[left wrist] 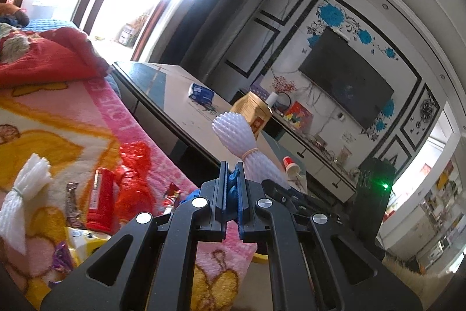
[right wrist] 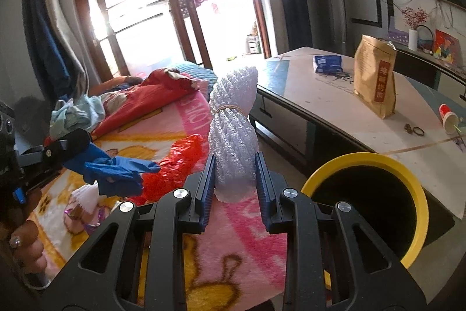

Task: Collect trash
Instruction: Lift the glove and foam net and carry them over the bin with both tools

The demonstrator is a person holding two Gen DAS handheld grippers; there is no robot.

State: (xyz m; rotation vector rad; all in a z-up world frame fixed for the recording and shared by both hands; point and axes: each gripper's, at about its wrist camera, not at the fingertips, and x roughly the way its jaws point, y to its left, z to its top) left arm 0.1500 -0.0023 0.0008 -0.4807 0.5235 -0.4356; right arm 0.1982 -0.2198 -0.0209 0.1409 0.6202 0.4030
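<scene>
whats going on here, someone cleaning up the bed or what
A person is collecting trash with a gripper in each hand. The right gripper is shut on a white foam net bundle, held beside a yellow-rimmed bin. The left gripper is shut on a blue glove. Wrappers, a red bag and another foam bundle lie on the blanket.

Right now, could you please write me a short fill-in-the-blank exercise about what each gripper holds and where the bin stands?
1. The right gripper is shut on a white foam net bundle tied with a ____ band.
2. The left gripper is shut on a crumpled ____ glove.
3. The trash bin has a ____ rim.
4. The brown paper bag stands on the ____.

Missing words: rubber; blue; yellow; table
</scene>
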